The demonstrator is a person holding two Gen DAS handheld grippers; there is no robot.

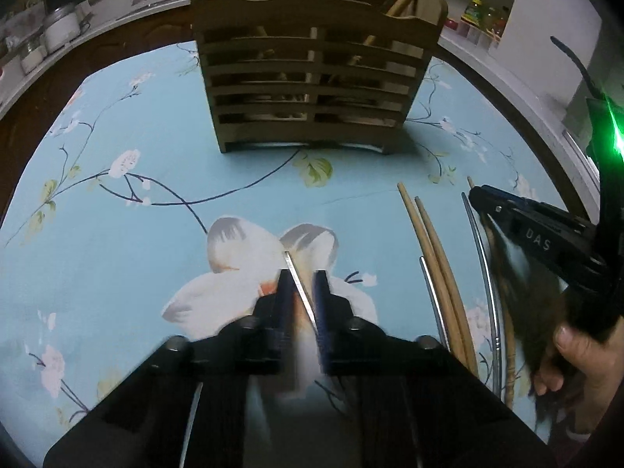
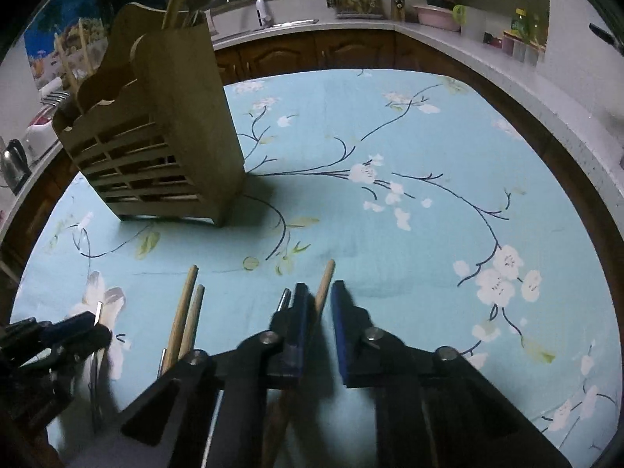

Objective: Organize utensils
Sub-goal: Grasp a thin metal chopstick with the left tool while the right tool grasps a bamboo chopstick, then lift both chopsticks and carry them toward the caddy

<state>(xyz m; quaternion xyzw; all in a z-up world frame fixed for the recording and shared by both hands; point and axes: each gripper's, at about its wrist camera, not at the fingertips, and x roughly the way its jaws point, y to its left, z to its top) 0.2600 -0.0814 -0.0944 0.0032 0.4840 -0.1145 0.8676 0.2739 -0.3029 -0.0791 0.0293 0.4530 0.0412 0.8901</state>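
Gripping a metal utensil [image 1: 298,284] pointing toward holder [image 1: 312,74], left claw [image 1: 303,284], right claw [image 2: 319,304] released.

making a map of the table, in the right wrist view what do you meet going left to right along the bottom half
left gripper holding a metal utensil → two wooden sticks → right gripper around a wooden handle → bare tablecloth

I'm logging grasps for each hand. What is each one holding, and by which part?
Left tongs clamp a thin metal utensil near its handle end. Right tongs straddle a wooden stick, jaws apart; grip unconfirmed.
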